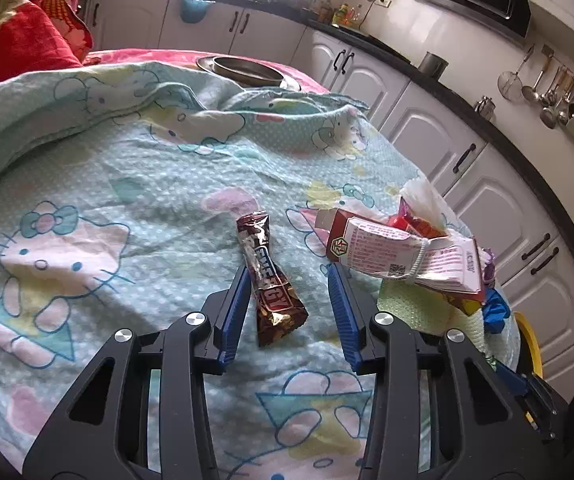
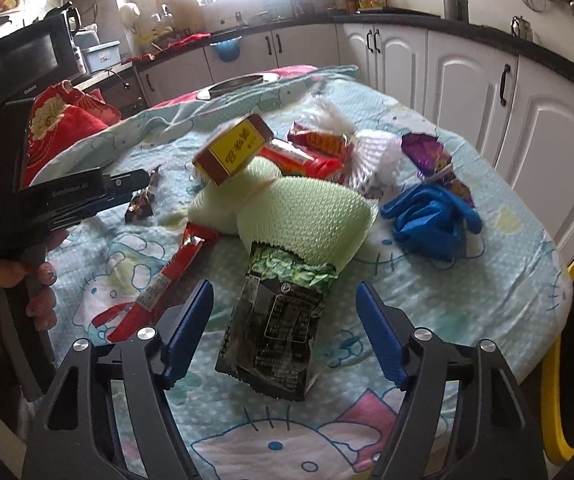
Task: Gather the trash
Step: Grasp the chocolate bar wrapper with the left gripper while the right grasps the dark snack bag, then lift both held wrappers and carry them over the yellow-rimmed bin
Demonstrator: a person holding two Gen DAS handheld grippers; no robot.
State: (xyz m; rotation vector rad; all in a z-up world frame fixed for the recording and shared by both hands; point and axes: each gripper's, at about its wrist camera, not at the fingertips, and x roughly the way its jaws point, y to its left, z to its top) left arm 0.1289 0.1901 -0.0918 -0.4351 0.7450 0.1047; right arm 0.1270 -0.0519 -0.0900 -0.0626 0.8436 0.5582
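Left wrist view: rides the left gripper [image 1: 291,276]; looks forward and down along its blue fingers; close over the cartoon-print cloth [image 1: 87,184]; cabinets curve along the right
Right wrist view: rides the right gripper [image 2: 285,296]; same downward tilt; close to the trash pile; window ahead
Shared: the cloth; the brown snack wrapper [image 1: 271,280] [image 2: 141,204]; the metal pan [image 1: 247,66] [image 2: 239,80]

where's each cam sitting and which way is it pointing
Left wrist: on the left tool, angled down at the brown snack wrapper between its blue fingers on the cartoon tablecloth; only that tool shows.
Right wrist: on the right tool, angled down at the dark green packet; the person's hand holding the left tool shows at left.
Shared: tablecloth, trash pile, brown snack wrapper, metal pan.
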